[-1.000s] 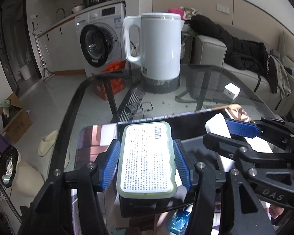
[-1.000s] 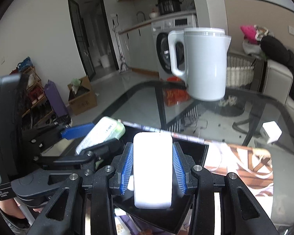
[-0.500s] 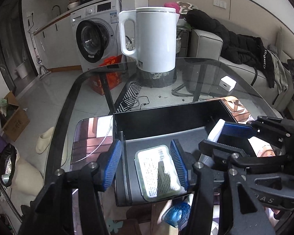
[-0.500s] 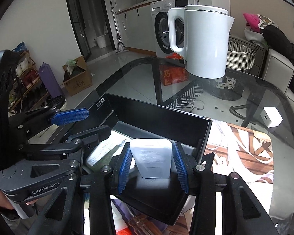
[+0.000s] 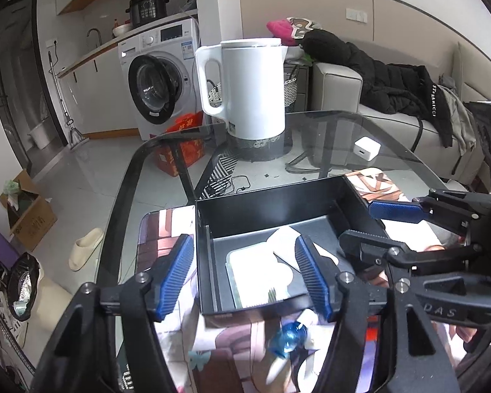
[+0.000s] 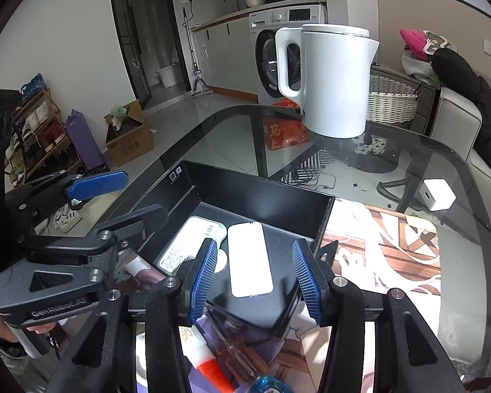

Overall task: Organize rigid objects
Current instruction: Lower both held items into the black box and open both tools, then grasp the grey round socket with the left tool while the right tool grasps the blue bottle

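A black open box (image 5: 265,209) (image 6: 262,193) sits on the glass table. Inside it lie a pale green labelled case (image 5: 255,271) (image 6: 186,245) on the left and a white flat bar (image 6: 249,258) (image 5: 284,239) on the right. My left gripper (image 5: 245,275) is open and empty, its fingers spread over the box's front-left part above the green case. My right gripper (image 6: 255,278) is open and empty, hovering over the white bar. Each gripper shows in the other's view, the right one (image 5: 386,222) and the left one (image 6: 114,196).
A white kettle (image 5: 248,91) (image 6: 330,82) stands at the table's far side. A white charger cube (image 5: 366,149) (image 6: 438,195) lies to the right. A screwdriver (image 6: 235,350), a red-capped tube (image 6: 206,366) and a blue cap (image 5: 288,340) lie in front of the box, on a printed mat (image 6: 392,249).
Both grippers opened and let go: the green case and the white bar now lie in the box. Both grippers have pulled back and up.
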